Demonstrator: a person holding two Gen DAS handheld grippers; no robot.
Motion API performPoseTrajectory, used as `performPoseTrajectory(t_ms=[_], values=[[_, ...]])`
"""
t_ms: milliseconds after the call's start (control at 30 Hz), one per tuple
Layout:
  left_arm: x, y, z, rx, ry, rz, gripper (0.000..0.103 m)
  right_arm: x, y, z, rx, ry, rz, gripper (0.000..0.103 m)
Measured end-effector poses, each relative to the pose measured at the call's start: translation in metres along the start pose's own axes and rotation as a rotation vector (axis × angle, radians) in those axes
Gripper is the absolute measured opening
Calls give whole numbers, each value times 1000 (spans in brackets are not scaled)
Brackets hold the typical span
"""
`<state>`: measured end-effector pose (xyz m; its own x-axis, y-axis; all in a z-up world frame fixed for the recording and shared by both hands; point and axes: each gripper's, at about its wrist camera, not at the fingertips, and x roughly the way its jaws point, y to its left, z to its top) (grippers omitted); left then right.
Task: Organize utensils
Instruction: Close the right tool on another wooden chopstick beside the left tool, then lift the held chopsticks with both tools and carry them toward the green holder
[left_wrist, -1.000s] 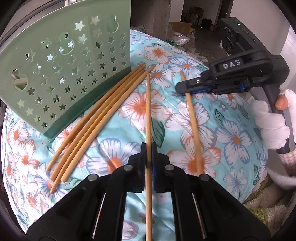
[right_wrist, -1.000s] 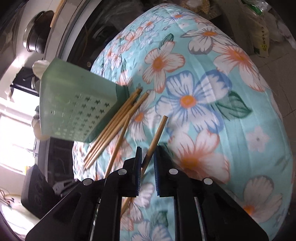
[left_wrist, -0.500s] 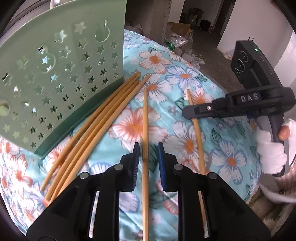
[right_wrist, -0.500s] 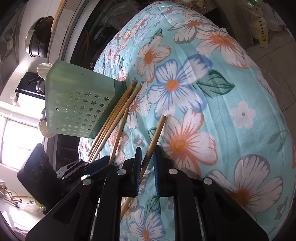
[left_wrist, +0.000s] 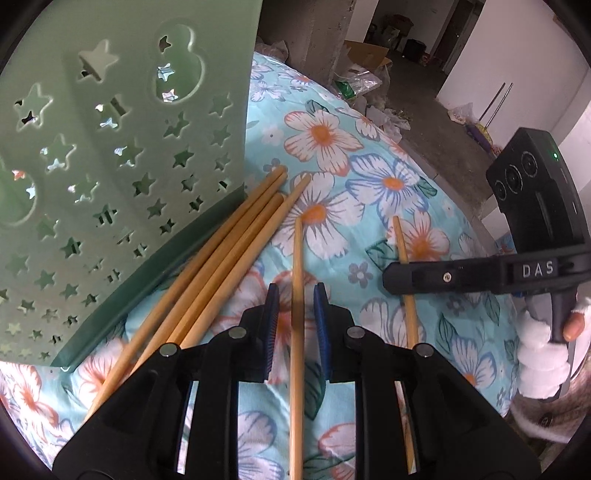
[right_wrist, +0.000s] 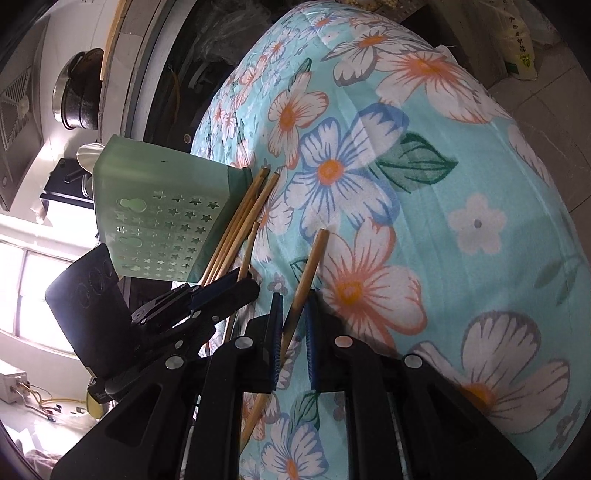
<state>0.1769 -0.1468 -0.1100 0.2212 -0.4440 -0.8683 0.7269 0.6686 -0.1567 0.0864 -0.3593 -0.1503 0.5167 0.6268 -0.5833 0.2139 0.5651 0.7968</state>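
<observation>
Chopsticks are the task's items; they lie on a floral-cloth-covered table (left_wrist: 369, 177) beside a green perforated holder (left_wrist: 110, 166) tipped on its side. Holder position: toward the table's far left edge in the left wrist view, its dark base rim touching the bundle of four chopsticks (left_wrist: 221, 258). Change since a second ago: the left gripper (left_wrist: 295, 306), then clamped on the middle chopstick (left_wrist: 297, 332), has released; its blue pads now stand clear on both sides of the stick, which lies flat on the cloth just beside the bundle. Judgement: that stick is set down nearer the group, so gathering is progressing, but nothing is inside the holder yet. The right gripper (right_wrist: 293, 317) has kept its place on the outer chopstick (right_wrist: 306, 273); the pads sit close around it, with a thin gap on one side, so I cannot tell whether it is truly pinched or only bracketed. That stick remains well apart from the bundle, toward the table's right edge. Hidden or unclear: holder opening faces away, contents unseen apart from a pale handle-like shape behind it; near ends of all sticks are cut off under the gripper bodies; right gripper's fingers cross the outer stick in the left view; fisheye bends the table edges.
</observation>
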Motion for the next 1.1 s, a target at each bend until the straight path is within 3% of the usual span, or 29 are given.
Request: performPoseTrajectory(t_ms=[133, 367, 567, 1100], values=[[2, 0, 0, -3, -9, 18, 6, -2, 1, -1, 1, -8, -3, 10], [-1, 4, 1, -20, -13, 9, 6, -4, 5, -2, 2, -22, 3, 11], [-25, 3, -4, -19, -39, 2, 5, -17, 17, -2, -19, -49, 12, 10], [-174, -13, 3, -13, -346, -38, 6, -84, 97, -3, -284, -218, -22, 7]])
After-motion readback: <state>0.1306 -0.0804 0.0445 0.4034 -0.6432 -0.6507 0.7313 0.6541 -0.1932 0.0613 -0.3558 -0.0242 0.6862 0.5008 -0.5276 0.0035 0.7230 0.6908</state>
